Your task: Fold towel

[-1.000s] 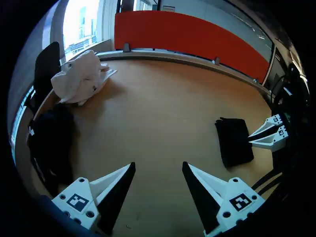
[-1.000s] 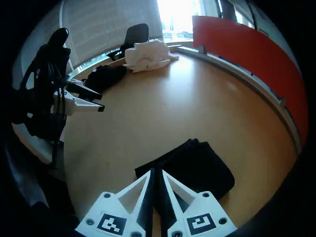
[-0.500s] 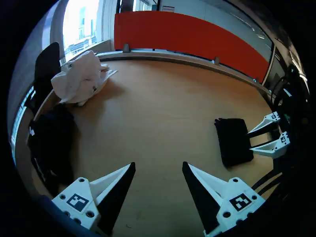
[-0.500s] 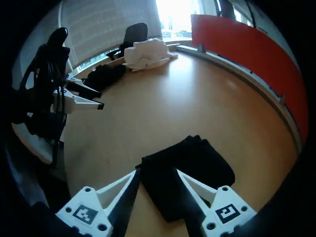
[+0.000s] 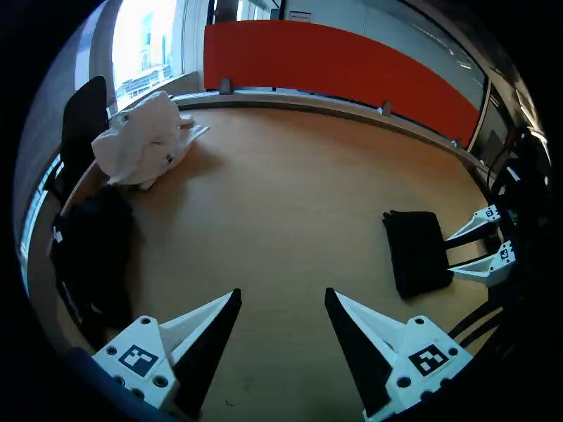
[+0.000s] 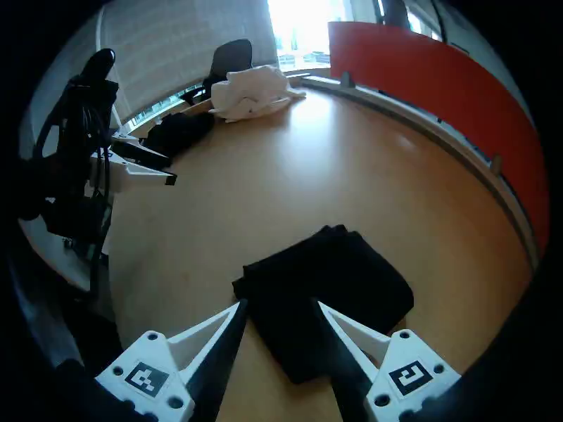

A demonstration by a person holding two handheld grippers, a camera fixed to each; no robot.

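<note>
Lighting: strong daylight from blown-out window beyond far edge of desk; pale glare, soft shadows, fisheye-bent margins.

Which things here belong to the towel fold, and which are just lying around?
In the job:
- black folded towel, flat on the table
- right tool, open, fingers spread at the towel's near edge
- left tool, open, over bare table

Lying about:
- white cloth heap
- dark bundle near it
- office chair
- red partition

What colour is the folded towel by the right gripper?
Black; the folded towel shows best in the right gripper view.
</note>
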